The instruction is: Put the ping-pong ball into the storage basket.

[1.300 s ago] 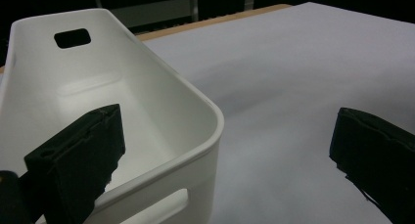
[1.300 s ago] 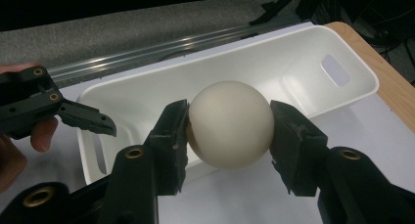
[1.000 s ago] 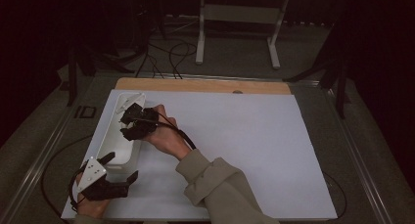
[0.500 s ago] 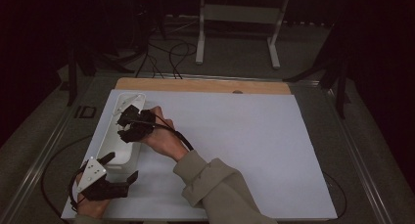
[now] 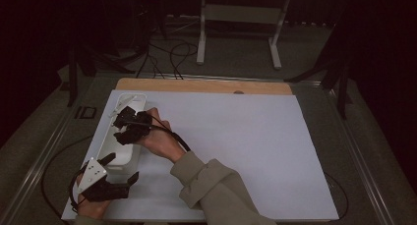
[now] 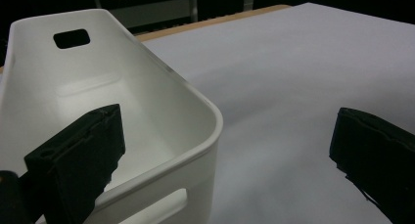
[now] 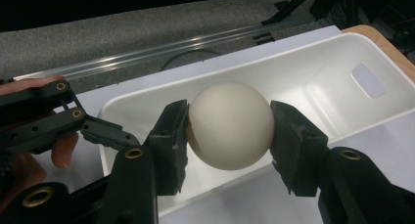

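Jaws of the right gripper (image 7: 229, 131) clamped a white ball (image 7: 230, 125) above the white bin (image 7: 337, 82), left gripper (image 5: 115, 173) gaping empty at its near end, and any slackened squeeze could have bounced that ball out.

Dim lab, metal stand (image 5: 240, 26), floor cables (image 5: 167, 53)

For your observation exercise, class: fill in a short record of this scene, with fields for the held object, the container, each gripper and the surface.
Held object: white ball, clamped between the right gripper jaws
Position: above the inside of the white bin
Container: long white bin, handle cut-outs at its ends, nothing else seen inside
Left gripper: jaws open, one either side of the bin's near corner
Surface: white sheet over a wooden board
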Tool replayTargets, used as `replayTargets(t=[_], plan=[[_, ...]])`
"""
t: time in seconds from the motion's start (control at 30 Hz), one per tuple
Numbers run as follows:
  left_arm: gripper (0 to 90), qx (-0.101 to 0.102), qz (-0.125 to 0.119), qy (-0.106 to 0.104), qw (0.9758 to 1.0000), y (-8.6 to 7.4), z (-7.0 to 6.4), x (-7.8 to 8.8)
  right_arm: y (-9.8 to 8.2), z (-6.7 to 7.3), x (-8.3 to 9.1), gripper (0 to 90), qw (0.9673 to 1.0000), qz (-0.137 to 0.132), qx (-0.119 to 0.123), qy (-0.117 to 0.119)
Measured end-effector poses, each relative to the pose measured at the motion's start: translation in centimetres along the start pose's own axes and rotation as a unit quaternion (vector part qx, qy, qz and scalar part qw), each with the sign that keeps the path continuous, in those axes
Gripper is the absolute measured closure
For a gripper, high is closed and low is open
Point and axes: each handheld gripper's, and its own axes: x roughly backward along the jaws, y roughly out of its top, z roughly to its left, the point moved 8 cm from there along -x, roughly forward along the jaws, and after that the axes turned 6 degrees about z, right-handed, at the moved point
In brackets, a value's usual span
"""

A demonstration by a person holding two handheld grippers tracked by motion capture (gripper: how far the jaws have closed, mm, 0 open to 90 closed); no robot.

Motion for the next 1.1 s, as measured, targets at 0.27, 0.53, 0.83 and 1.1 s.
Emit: replayTargets(t=[0.27, 0.53, 0.83, 1.1], plan=[[0.4, -0.001, 0.0, 0.0, 1.0, 0.0, -0.02, 0.0, 0.27, 0.4, -0.25, 50.6, 1.0, -0.001, 0.0, 0.007], [0.4, -0.001, 0.0, -0.001, 1.0, -0.01, -0.01, 0.02, 0.44, 0.6, -0.47, 50.6, 1.0, 0.0, 0.002, 0.007], [0.4, -0.001, -0.001, -0.001, 1.0, -0.01, -0.01, 0.02, 0.53, 0.76, -0.47, 50.6, 0.9999, 0.0, 0.001, 0.01], [0.4, -0.001, -0.001, -0.001, 1.0, -0.01, -0.01, 0.02, 0.73, 0.79, -0.42, 35.1, 0.9996, -0.009, -0.012, 0.026]])
